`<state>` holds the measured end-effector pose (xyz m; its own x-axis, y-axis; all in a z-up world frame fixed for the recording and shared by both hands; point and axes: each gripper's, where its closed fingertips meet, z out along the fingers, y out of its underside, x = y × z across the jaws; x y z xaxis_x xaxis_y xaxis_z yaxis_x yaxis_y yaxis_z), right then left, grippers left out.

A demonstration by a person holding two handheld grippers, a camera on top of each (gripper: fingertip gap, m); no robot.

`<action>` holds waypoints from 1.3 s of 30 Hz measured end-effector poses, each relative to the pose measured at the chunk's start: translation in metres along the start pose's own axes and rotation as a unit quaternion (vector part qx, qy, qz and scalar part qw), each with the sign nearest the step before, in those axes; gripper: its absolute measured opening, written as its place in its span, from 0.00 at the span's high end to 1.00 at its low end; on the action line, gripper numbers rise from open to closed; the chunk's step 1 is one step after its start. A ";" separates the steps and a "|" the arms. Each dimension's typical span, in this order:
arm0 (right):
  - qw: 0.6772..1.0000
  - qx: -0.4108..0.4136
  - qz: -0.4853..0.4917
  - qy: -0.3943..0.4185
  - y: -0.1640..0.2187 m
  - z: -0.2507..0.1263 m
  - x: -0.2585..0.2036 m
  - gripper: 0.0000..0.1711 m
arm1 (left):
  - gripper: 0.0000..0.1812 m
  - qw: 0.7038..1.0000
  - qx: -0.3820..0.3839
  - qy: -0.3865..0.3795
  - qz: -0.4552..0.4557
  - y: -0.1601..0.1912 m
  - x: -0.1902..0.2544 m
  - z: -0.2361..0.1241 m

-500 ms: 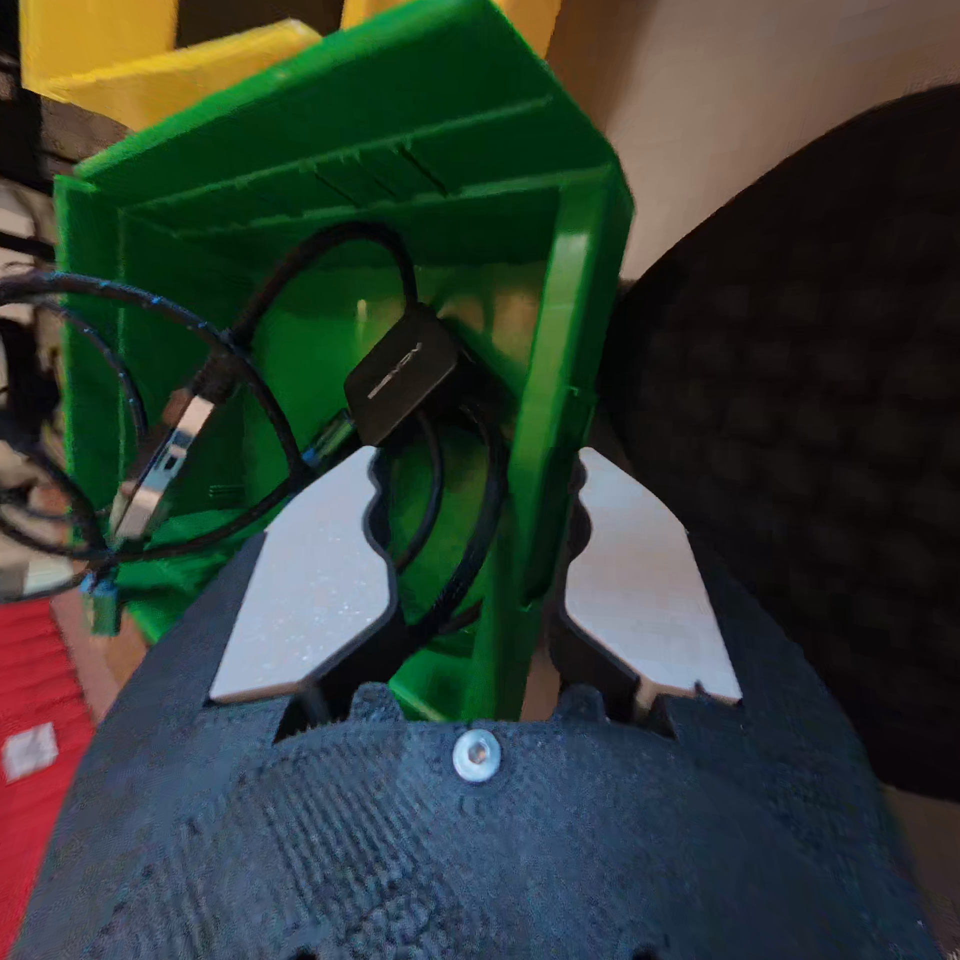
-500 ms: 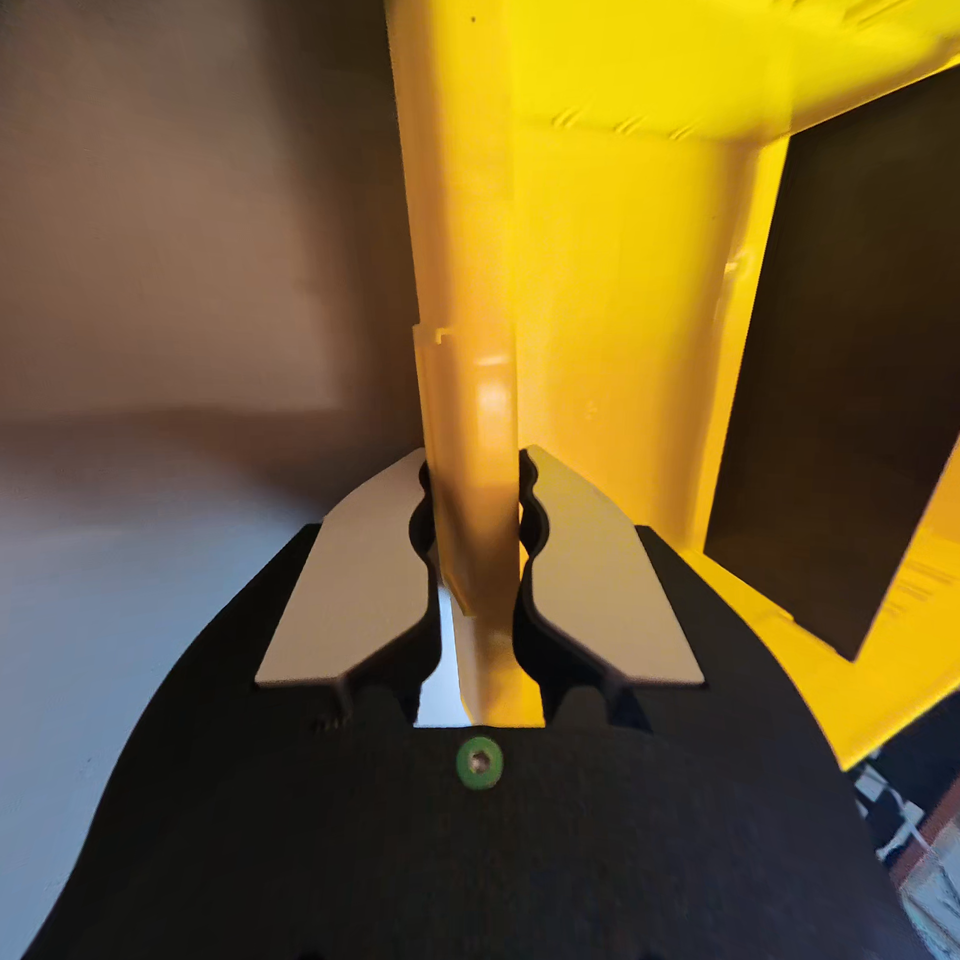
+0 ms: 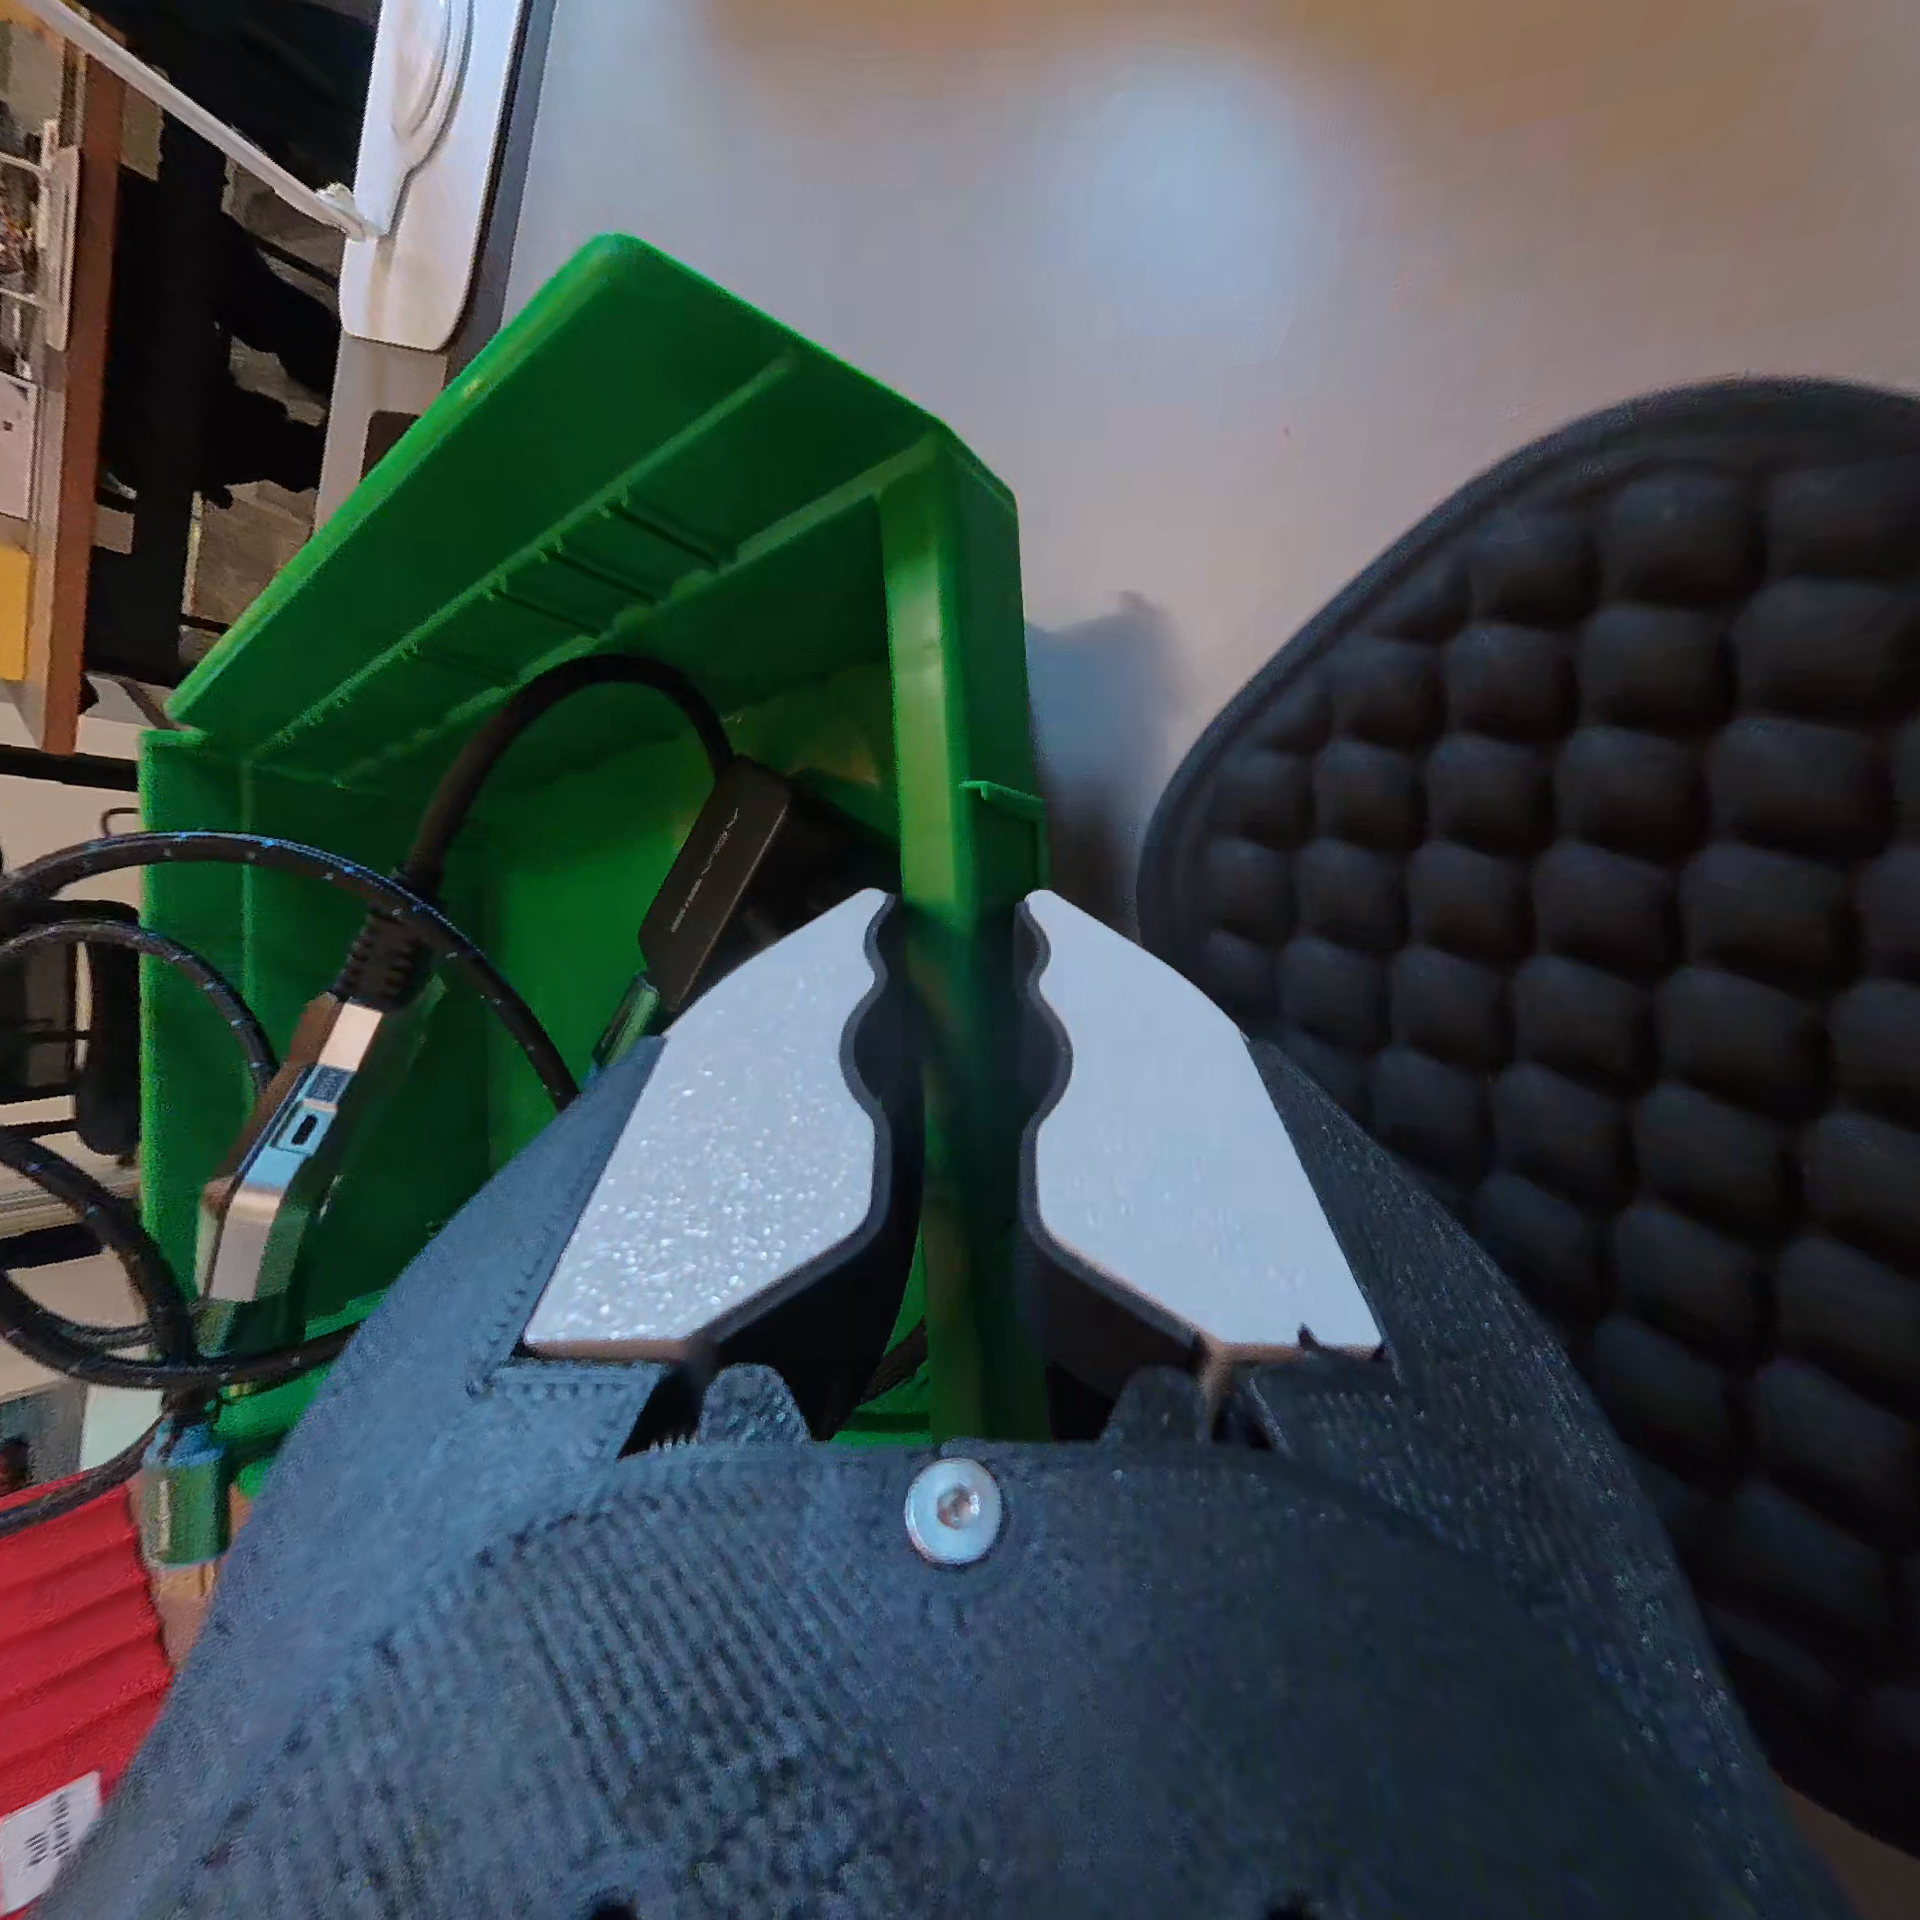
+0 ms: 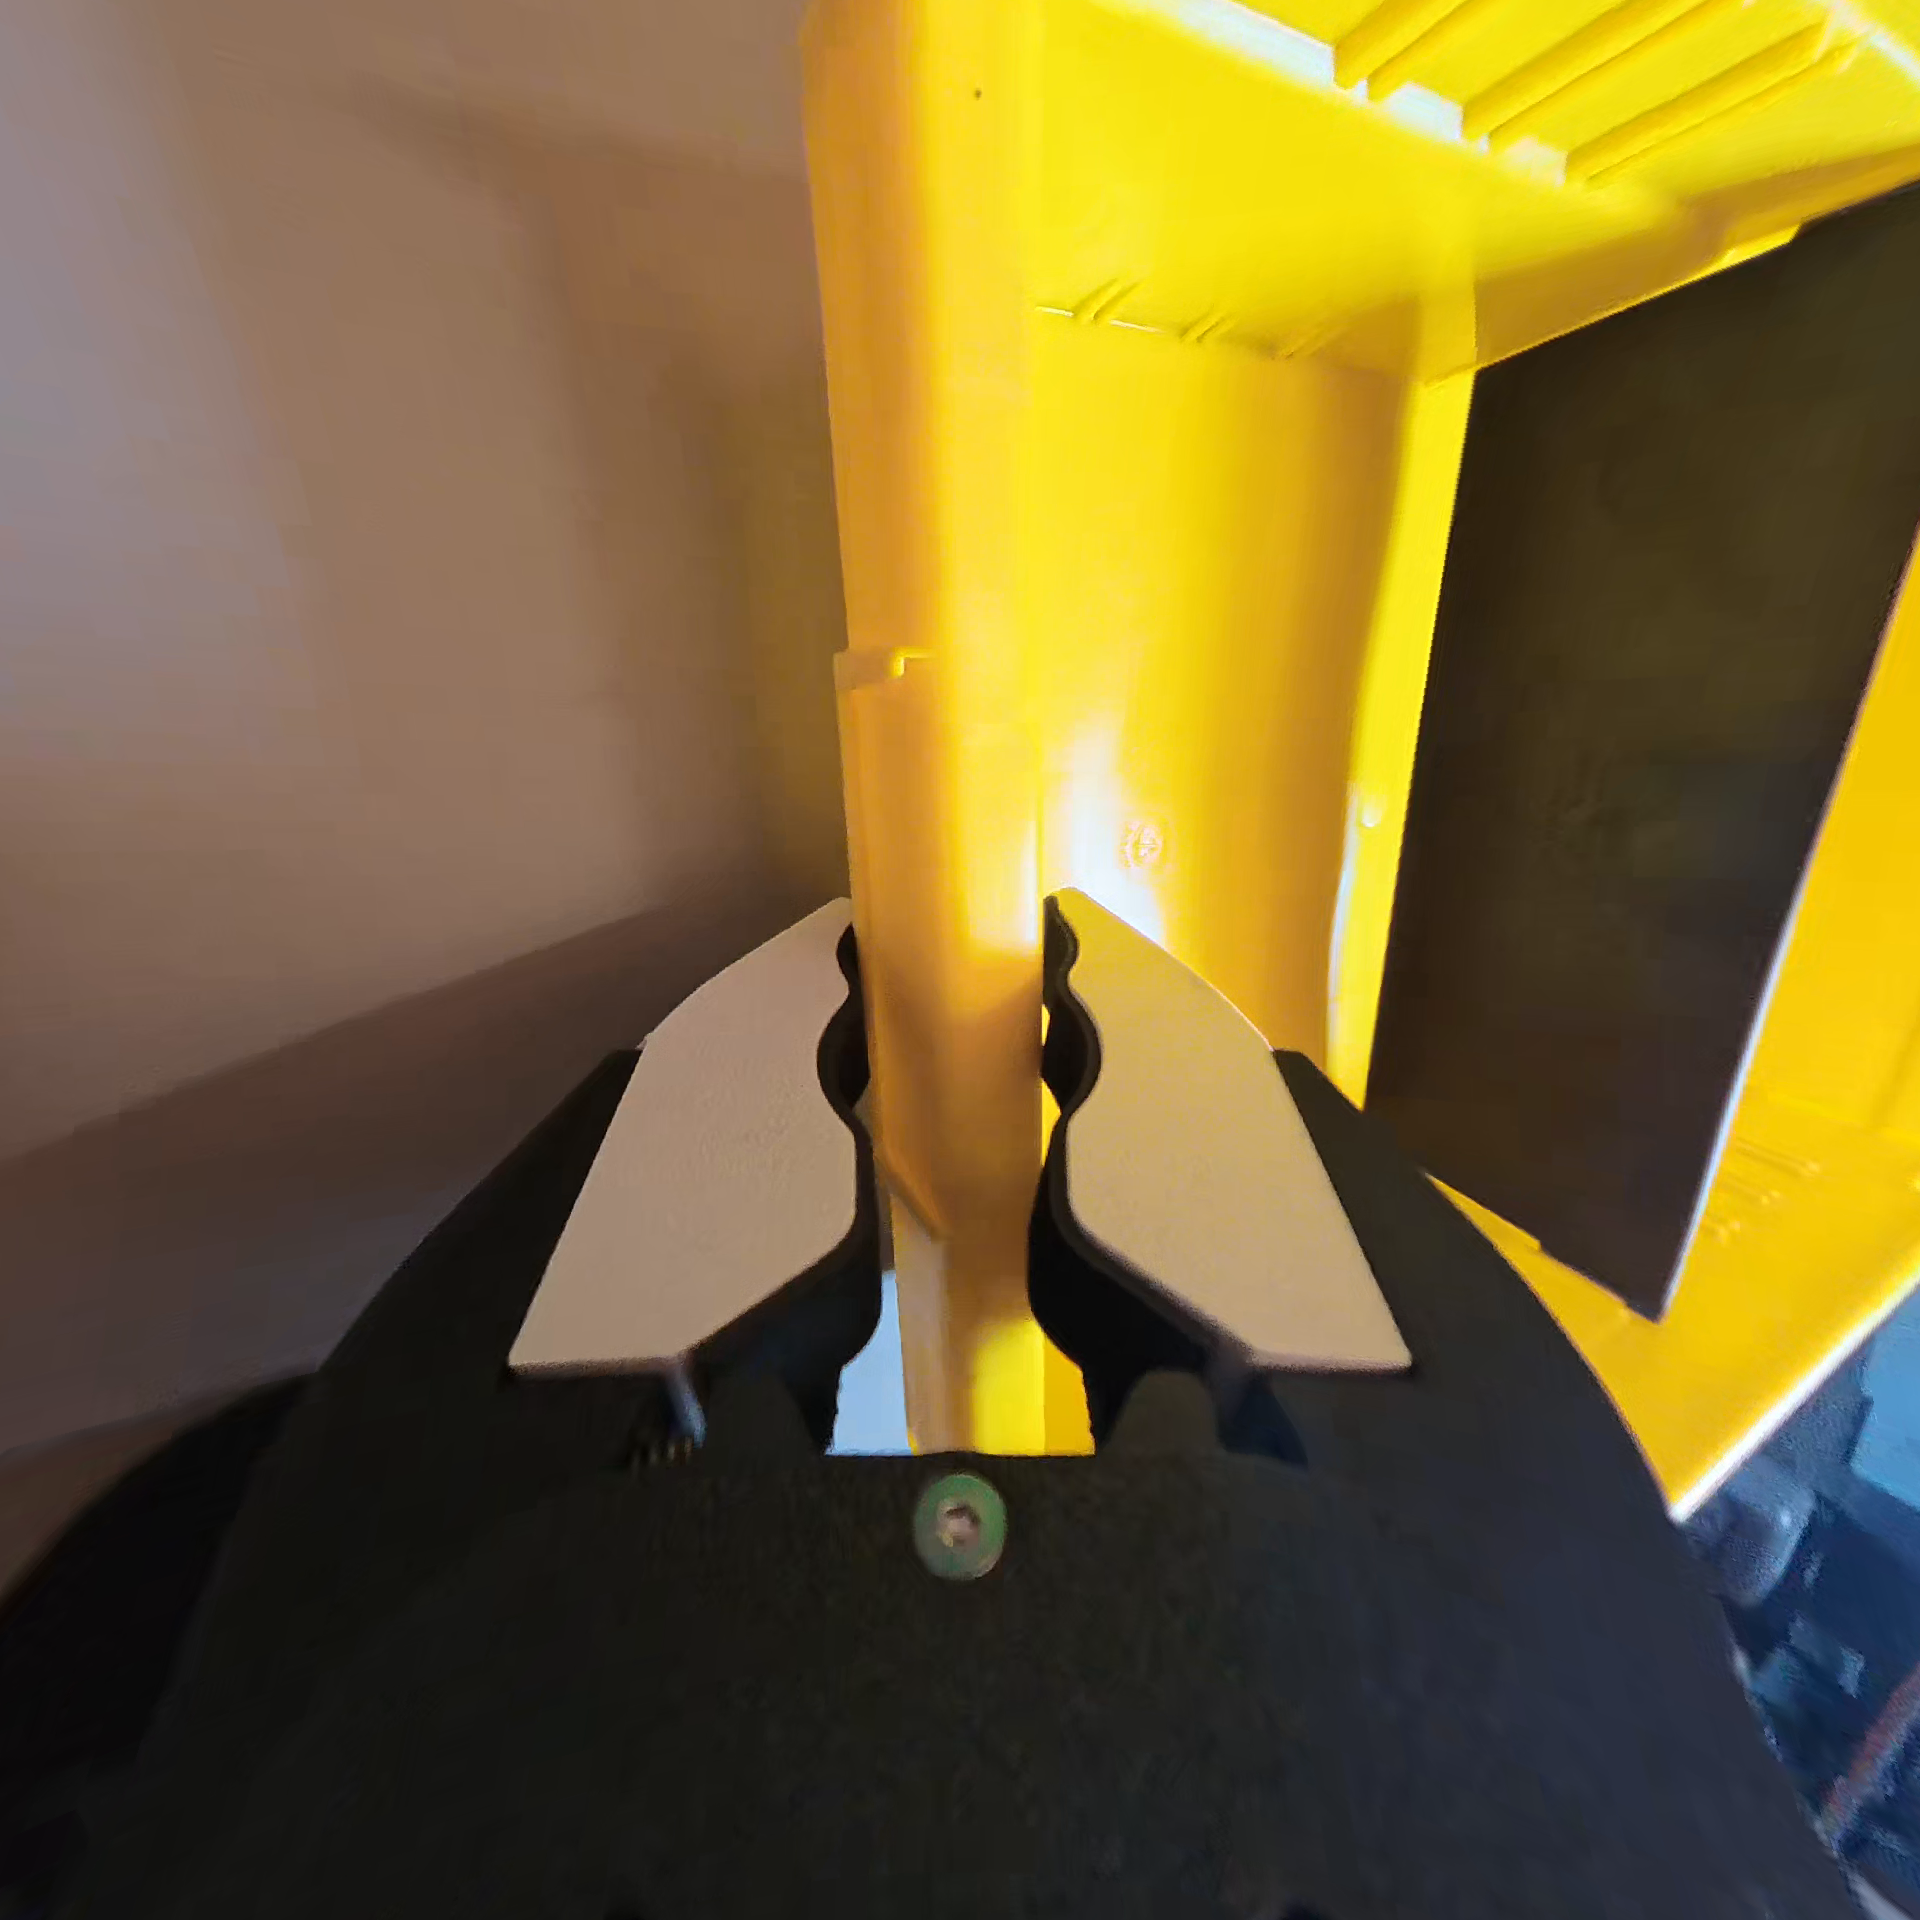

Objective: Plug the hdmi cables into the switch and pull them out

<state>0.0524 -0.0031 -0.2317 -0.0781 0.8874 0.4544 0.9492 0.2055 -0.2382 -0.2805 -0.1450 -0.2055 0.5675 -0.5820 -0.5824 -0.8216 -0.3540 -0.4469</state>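
Observation:
In the left wrist view my left gripper (image 3: 956,935) is shut on the right wall of a green bin (image 3: 623,499). The bin is tipped on its side. Inside it lie a black HDMI switch (image 3: 717,883), black cables (image 3: 499,758) and a silver plug (image 3: 301,1122). In the right wrist view my right gripper (image 4: 951,925) is shut on the side wall of a yellow bin (image 4: 1195,520). The yellow bin is also tilted, and a flat dark panel (image 4: 1662,779) shows inside it.
A black padded cushion (image 3: 1610,987) lies right of the green bin on a pale table (image 3: 1247,260). A red object (image 3: 62,1662) is at the lower left. A white device (image 3: 426,177) and shelving are at the far left. My right fingertips sit around 35 cm from my left ones.
My left gripper has closed onto the green bin's right wall, which it only straddled before. The green bin now sits lower in view with more table behind. The right gripper still holds the yellow bin.

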 end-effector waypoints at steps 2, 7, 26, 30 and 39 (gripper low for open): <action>1.000 -0.015 -0.006 0.024 0.023 0.001 0.011 0.83 | 0.88 1.000 -0.008 0.001 0.002 -0.003 -0.004 0.005; 0.998 -0.009 -0.027 0.054 0.045 0.012 0.039 0.83 | 0.89 1.000 -0.018 -0.005 0.011 -0.014 -0.016 0.022; 0.947 0.254 0.188 0.052 -0.024 -0.005 0.098 0.71 | 0.84 0.996 0.059 -0.057 0.020 -0.051 -0.057 0.077; 0.893 0.366 0.261 0.013 -0.044 -0.040 0.084 0.72 | 0.83 0.996 0.045 -0.077 0.018 -0.052 -0.057 0.080; 0.823 0.455 0.341 0.001 -0.033 -0.055 0.098 0.75 | 0.81 0.977 0.188 -0.084 -0.051 -0.065 -0.061 0.056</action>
<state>0.0298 0.0546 -0.1320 0.3793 0.9239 -0.0503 0.1516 -0.1156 -0.9816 -0.2583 -0.0456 -0.1790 0.6719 -0.4186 -0.6110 -0.7004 -0.0912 -0.7079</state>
